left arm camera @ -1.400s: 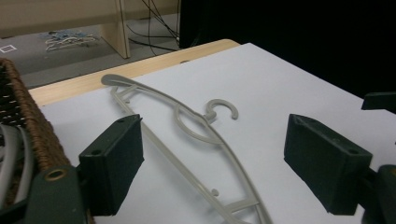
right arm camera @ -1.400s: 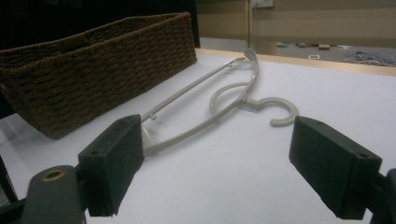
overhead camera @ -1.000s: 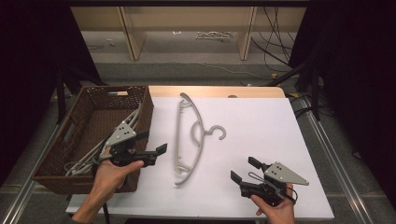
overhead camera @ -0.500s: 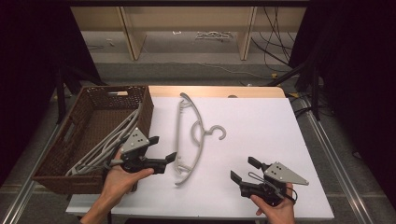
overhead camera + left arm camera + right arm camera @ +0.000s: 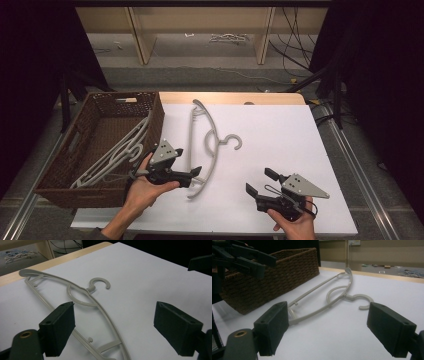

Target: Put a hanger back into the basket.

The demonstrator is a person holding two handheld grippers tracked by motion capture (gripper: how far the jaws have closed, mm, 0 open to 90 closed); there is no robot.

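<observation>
A grey hanger (image 5: 202, 145) lies flat on the table (image 5: 300, 150) beside the basket (image 5: 100, 145), its long axis running near edge to far edge, hook toward the right edge. More hangers (image 5: 117, 152) lie in the basket. The left gripper (image 5: 192, 176) gapes wide at the hanger's near end, holding nothing; the right gripper (image 5: 260, 182), near the front edge, is likewise wide and empty.

My desk (image 5: 280, 135) has a white top with a bare wooden strip along its far edge. On it lies a grey plastic hanger (image 5: 202, 145), flat, hook pointing right. A brown wicker basket (image 5: 55, 170) sits at its left edge.
</observation>
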